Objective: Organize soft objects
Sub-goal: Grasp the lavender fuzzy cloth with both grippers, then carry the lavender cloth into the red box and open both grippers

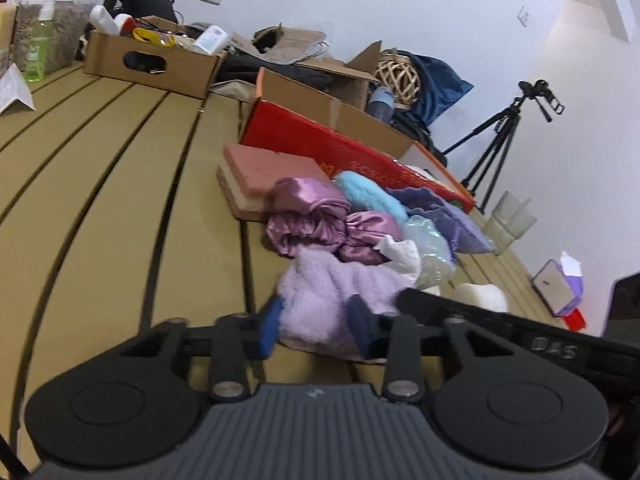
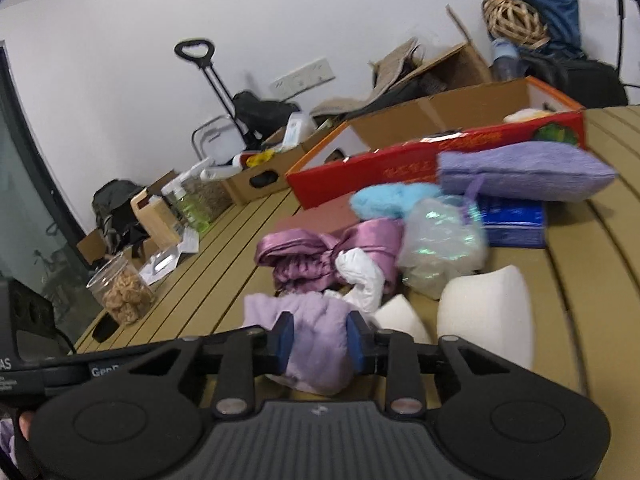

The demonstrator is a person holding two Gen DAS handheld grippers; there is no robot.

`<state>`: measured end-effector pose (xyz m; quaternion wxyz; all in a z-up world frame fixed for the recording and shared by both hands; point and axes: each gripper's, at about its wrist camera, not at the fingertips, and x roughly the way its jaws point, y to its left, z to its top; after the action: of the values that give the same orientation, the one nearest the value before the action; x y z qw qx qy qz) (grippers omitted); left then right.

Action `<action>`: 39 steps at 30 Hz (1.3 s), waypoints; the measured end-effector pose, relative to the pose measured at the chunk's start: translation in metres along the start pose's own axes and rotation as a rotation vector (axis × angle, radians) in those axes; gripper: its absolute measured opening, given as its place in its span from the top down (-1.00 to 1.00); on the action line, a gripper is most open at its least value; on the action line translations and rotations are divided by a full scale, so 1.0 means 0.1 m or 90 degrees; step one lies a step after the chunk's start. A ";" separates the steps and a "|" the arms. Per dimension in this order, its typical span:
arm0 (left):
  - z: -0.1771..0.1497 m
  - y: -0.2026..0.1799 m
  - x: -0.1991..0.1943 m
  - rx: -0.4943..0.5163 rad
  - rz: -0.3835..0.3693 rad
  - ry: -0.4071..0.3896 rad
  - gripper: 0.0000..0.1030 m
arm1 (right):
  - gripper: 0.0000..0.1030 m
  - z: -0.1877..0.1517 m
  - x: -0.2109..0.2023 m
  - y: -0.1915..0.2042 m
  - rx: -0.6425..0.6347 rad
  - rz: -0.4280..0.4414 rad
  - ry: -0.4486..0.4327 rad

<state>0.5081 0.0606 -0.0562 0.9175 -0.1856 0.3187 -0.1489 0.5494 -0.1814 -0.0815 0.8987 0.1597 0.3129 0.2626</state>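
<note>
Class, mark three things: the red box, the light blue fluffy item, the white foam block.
red box [image 2: 384, 172], right wrist view, its front wall
light blue fluffy item [image 1: 370, 196], left wrist view, its middle
white foam block [image 2: 486, 312], right wrist view, its front face

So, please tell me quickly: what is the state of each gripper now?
Left gripper: closed on the fluffy lilac cloth.
Right gripper: closed on the same fluffy lilac cloth, at another part.
</note>
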 end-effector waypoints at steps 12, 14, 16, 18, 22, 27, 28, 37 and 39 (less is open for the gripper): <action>0.57 -0.15 -0.07 0.032 -0.018 -0.076 0.72 | 0.95 0.47 0.21 0.09 -0.076 0.003 -0.042; 0.85 -0.23 0.00 0.060 -0.026 -0.105 0.72 | 0.95 0.68 0.24 0.09 -0.081 0.008 -0.066; 1.14 -0.27 0.10 0.073 -0.026 -0.127 0.73 | 0.96 0.93 0.29 0.08 -0.084 0.006 -0.094; 1.47 -0.28 0.26 0.065 -0.031 -0.138 0.73 | 0.96 1.21 0.36 0.06 -0.087 0.012 -0.112; 2.10 -0.20 0.79 0.015 -0.018 -0.125 0.73 | 0.96 1.93 0.71 -0.17 -0.037 0.009 -0.108; 2.54 -0.15 1.63 -0.029 0.024 -0.067 0.73 | 0.97 2.61 1.48 -0.55 0.025 -0.024 -0.054; 2.57 -0.15 1.81 -0.020 0.040 -0.054 0.71 | 0.97 2.71 1.66 -0.61 0.031 -0.034 -0.038; 2.51 -0.06 2.19 0.055 0.148 -0.024 -0.22 | 0.56 2.71 2.27 -0.86 0.000 -0.110 -0.006; 2.55 -0.07 2.10 0.051 0.151 -0.031 -0.27 | 0.55 2.73 2.18 -0.85 -0.009 -0.122 -0.013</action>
<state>0.8284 0.0345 0.0212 0.9430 -0.1132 0.3095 -0.0474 0.9030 -0.1598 -0.0185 0.9240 0.1253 0.3156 0.1759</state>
